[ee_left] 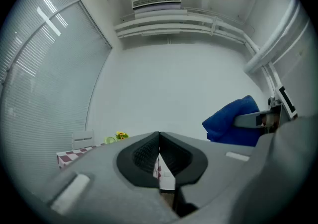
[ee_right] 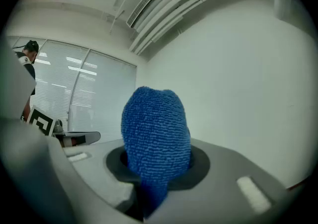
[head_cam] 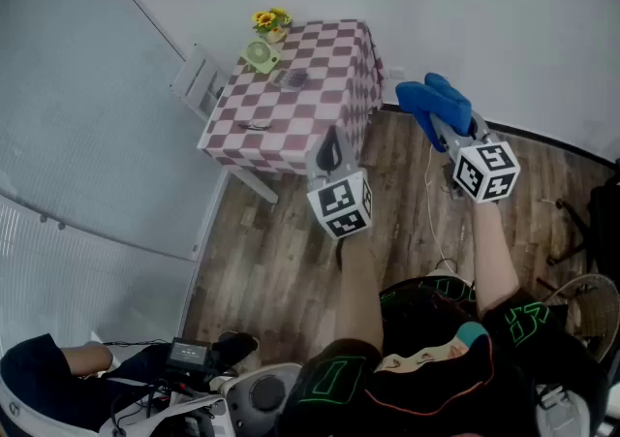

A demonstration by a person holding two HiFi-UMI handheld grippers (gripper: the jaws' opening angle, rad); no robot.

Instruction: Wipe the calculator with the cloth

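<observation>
1. The right tongs [ee_right: 158,171] are clamped on a blue, nubbly microfibre cloth [ee_right: 156,133]. It bulges in a bunch beyond their tips, and held so it looks ready to serve as a wiping pad.
2. The left tongs [ee_left: 159,154] are pressed together with nothing between them, probably kept free for steadying.
3. Well ahead of both tongs stands a table [head_cam: 325,55] covered in pink-and-white check. On it lies a small, flat, dark grey calculator [head_cam: 295,79], as I judge it. It is too small for keys or display to show.
4. Wiping is not yet begun.

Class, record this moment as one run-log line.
left gripper: shut, empty | right gripper: shut on blue cloth | checkered table: ahead, not reached | wiping: not started
</observation>
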